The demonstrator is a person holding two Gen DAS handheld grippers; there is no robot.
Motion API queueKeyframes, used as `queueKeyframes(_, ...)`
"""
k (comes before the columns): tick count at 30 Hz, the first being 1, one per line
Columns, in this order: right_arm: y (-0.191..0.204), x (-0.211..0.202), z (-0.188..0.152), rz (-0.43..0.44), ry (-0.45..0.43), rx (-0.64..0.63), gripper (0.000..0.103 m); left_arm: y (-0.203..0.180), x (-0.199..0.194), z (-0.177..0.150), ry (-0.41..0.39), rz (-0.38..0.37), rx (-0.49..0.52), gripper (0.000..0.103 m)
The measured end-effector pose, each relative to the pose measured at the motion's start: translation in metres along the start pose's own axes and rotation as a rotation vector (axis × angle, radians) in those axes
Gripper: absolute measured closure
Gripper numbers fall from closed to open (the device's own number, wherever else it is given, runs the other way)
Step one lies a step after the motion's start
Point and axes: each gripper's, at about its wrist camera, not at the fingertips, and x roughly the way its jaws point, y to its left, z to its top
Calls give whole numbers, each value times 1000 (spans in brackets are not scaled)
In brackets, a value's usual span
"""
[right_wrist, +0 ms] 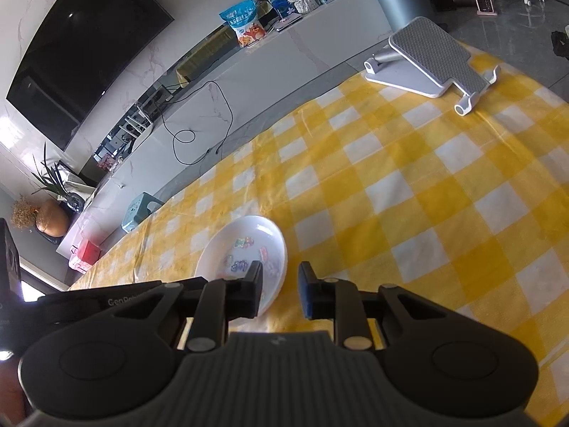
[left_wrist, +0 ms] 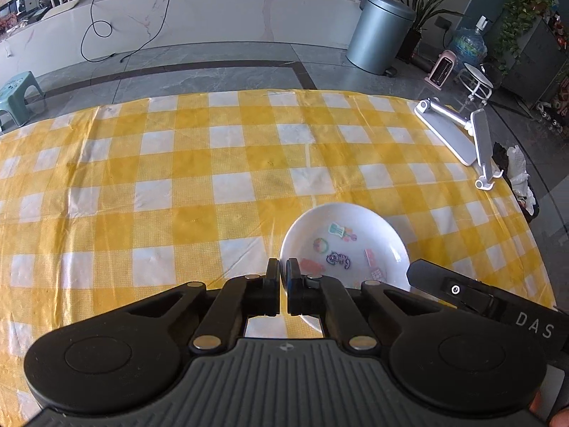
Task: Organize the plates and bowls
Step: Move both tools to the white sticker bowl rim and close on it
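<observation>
A white plate [left_wrist: 352,238] with colourful cartoon stickers lies on the yellow-and-white checked tablecloth [left_wrist: 177,178]. My left gripper [left_wrist: 283,270] is shut on the plate's near left rim, one finger on each side of the edge. In the right wrist view the same plate [right_wrist: 249,249] sits low and left. My right gripper [right_wrist: 281,277] is open; its left finger overlaps the plate's near rim and its right finger is over the cloth beside it. The right gripper's body [left_wrist: 480,299] shows in the left wrist view, just right of the plate.
A white and grey folding stand [left_wrist: 458,135] lies at the table's far right corner, also in the right wrist view [right_wrist: 426,60]. A grey bin [left_wrist: 380,32], a green stool [left_wrist: 17,96] and a long white counter [left_wrist: 177,17] stand on the floor beyond the table.
</observation>
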Motion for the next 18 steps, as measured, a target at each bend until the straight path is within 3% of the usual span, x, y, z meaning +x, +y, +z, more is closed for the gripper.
queueKeyframes(3,-2,2,-1,-35,10,-3,82,-5,-2,-5,6,-7,46,100)
queueKeyframes(10,-3,7,-5,-48,44,-10,103,-9,-5,-7,22,-2,52,100)
queueKeyframes(18,3,-2,-8,-69,58,-25,103,-20,-27,-11,14,27,62,100)
